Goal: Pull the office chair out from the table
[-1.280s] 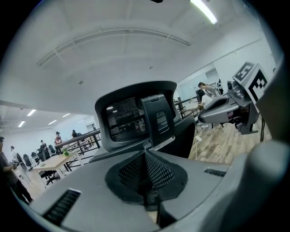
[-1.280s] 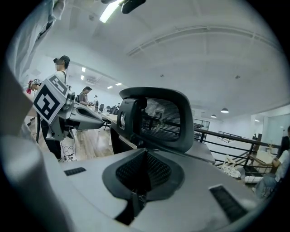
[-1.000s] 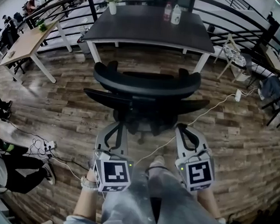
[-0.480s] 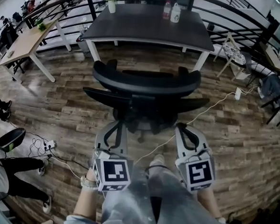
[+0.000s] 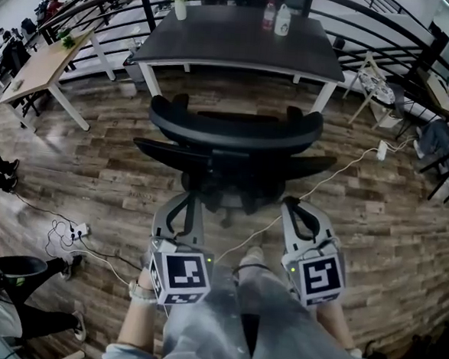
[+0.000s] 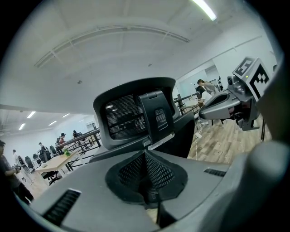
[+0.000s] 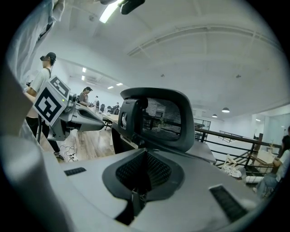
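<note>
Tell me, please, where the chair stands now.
In the head view, the chair stands centre, between the table beyond and the left claw and right claw.

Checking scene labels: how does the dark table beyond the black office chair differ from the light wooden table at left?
The dark-topped table is near-black; the light wooden table is pale tan. The dark table faces the black office chair squarely; the wooden table sits off left, angled. Both have white legs.

Office chair (image 5: 234,149): black, mesh back, curved headrest, two armrests. Upright, back toward the camera, seat facing the table (image 5: 234,45). Table: dark rectangular top, white legs. Chair stands out from under it, with a strip of wood floor (image 5: 95,158) between them.
</note>
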Motion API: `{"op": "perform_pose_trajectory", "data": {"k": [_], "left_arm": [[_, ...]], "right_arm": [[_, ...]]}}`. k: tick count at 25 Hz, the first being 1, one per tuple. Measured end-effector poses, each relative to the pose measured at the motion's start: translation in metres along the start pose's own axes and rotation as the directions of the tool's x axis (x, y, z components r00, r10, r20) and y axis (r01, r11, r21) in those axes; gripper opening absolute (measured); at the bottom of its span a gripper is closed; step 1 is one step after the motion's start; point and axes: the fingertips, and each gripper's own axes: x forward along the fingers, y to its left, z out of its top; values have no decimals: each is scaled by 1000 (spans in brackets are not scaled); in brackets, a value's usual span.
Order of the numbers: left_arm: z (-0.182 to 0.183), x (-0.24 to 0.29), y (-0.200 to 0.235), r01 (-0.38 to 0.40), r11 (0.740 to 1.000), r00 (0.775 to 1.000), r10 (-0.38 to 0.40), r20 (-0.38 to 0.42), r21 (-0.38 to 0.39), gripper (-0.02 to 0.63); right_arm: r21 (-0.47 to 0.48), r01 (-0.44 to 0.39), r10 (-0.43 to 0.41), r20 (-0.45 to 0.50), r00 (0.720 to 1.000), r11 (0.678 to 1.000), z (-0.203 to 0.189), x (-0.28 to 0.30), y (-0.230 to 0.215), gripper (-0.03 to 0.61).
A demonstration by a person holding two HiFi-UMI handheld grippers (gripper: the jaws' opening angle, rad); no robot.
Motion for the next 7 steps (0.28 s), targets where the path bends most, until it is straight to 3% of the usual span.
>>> {"op": "perform_pose_trajectory", "data": {"k": [7], "left_arm": [[-1, 1, -4, -2, 1000, 1000, 2, 8, 8, 8]], "right_arm": [[-10, 1, -1, -1, 1000, 1000, -5, -1, 0, 0]]}}
